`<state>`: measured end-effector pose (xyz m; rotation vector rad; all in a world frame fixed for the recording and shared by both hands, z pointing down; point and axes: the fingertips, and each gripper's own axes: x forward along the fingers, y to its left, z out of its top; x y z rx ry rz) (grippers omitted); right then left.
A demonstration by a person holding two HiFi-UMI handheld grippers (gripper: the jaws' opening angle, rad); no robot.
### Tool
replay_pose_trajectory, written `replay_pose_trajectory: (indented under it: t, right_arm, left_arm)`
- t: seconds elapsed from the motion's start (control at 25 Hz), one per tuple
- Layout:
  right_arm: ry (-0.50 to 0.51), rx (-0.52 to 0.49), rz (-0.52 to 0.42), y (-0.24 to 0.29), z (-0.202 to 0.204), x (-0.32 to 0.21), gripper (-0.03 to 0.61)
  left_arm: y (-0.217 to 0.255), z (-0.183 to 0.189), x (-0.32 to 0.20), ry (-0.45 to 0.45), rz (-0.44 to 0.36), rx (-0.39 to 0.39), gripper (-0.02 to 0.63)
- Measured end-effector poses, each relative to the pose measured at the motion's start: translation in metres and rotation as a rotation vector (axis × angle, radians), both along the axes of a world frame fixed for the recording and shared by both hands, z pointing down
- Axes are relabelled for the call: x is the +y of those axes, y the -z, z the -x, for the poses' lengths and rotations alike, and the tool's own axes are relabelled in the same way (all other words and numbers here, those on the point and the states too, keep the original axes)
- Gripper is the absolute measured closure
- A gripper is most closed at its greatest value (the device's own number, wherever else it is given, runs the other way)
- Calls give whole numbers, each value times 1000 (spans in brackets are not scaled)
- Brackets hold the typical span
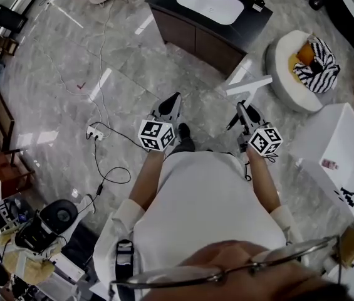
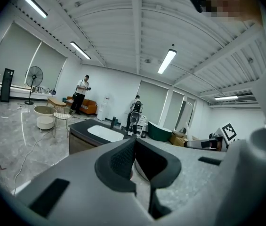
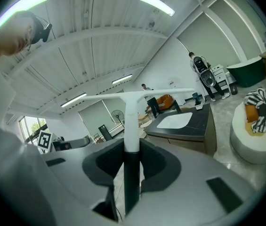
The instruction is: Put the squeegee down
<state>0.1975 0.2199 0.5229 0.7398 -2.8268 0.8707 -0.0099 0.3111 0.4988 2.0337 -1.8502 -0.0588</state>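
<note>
The squeegee point(image 1: 247, 87) is white, with a T-shaped blade and a handle that turns black lower down. My right gripper point(image 1: 242, 110) is shut on that handle and holds it in the air in front of the person. In the right gripper view the handle point(image 3: 131, 131) rises upright between the pads, and my right gripper point(image 3: 132, 149) has the blade lying level above it. My left gripper point(image 1: 175, 99) hovers to the left at about the same height. In the left gripper view my left gripper point(image 2: 135, 144) has its pads meeting at the tips with nothing between them.
A dark vanity cabinet point(image 1: 192, 35) with a white basin stands ahead on the marble floor. A round white seat point(image 1: 286, 80) with striped cloth is at the right, a white tub point(image 1: 333, 137) nearer right. A power strip point(image 1: 94, 132) and cables lie at the left.
</note>
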Motion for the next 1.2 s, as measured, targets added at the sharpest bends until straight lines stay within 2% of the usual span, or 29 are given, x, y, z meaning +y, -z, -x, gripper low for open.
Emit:
replay_pose_trajectory:
  t: [0.52, 1.0, 1.2]
  right_arm:
    - [-79, -12, 1, -1, 79, -33, 479]
    - [-105, 13, 36, -12, 90, -46, 479]
    - [-77, 13, 65, -27, 102, -70, 479]
  left_arm:
    - [-7, 84, -50, -86, -2, -1, 609]
    - [-29, 82, -72, -146, 41, 45, 609]
    - [-34, 92, -90, -120, 60, 38, 609]
